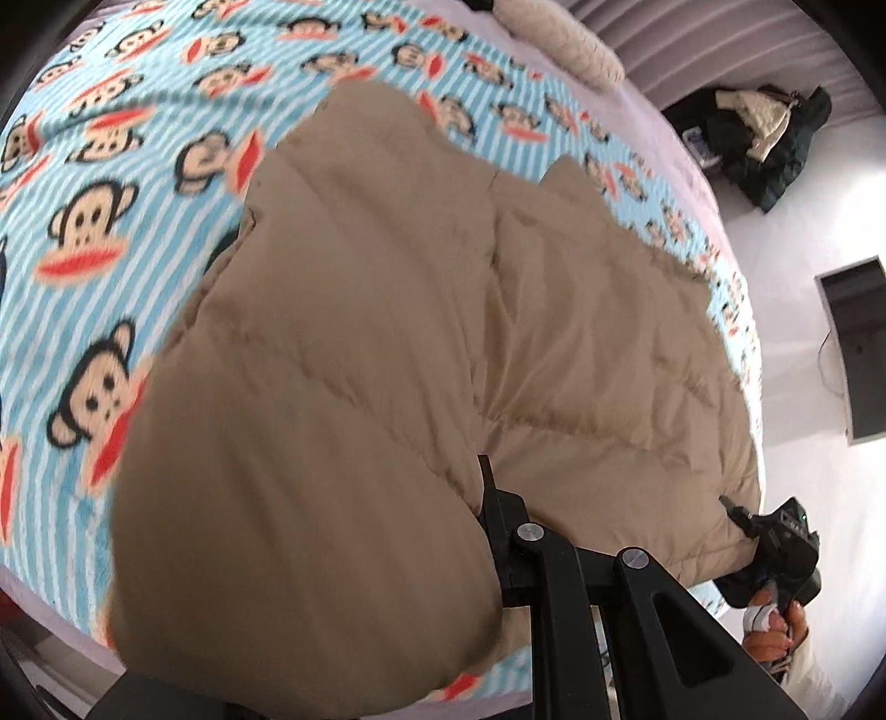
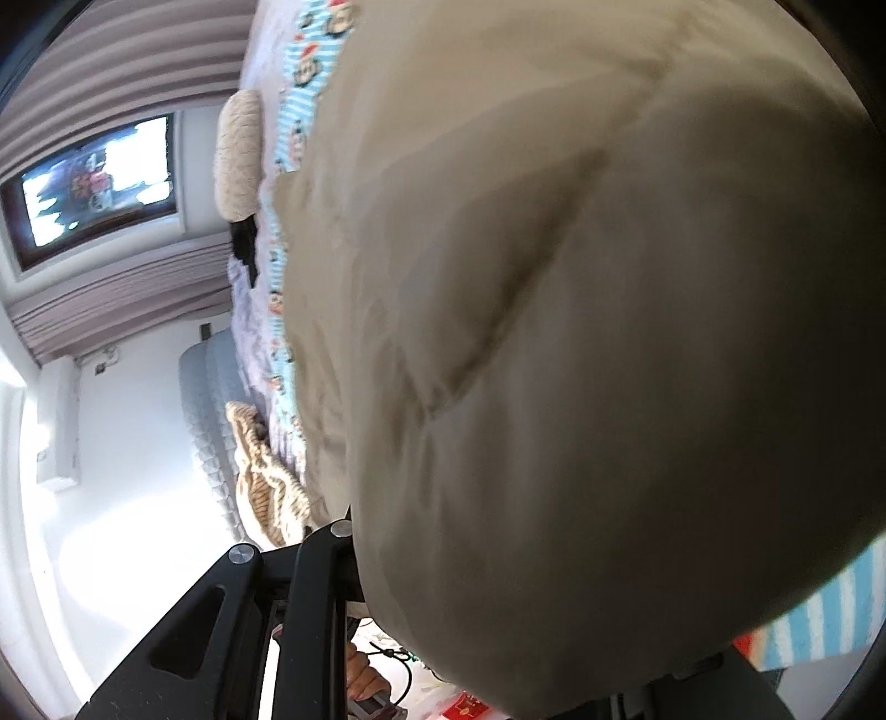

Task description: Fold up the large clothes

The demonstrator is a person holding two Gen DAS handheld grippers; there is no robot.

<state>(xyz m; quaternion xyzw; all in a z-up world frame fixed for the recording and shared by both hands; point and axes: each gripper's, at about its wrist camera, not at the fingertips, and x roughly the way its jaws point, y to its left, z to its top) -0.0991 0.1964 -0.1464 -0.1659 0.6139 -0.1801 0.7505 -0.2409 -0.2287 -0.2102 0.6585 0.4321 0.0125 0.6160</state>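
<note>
A large beige quilted coat (image 1: 387, 332) lies on a bed covered by a blue striped monkey-print blanket (image 1: 111, 166). My left gripper (image 1: 476, 498) is shut on the coat's near edge; the puffy fabric bulges over its left finger and hides it. My right gripper (image 1: 745, 523) shows in the left wrist view at the coat's right corner, shut on the hem. In the right wrist view the coat (image 2: 581, 332) fills most of the frame and covers the right finger; only the left finger (image 2: 338, 531) shows.
A cream knitted pillow (image 1: 559, 39) lies at the bed's far end. A dark pile of clothes (image 1: 758, 144) sits on the white floor to the right. A tan striped knit garment (image 2: 266, 471) lies at the bed's edge. A window (image 2: 94, 188) is beyond.
</note>
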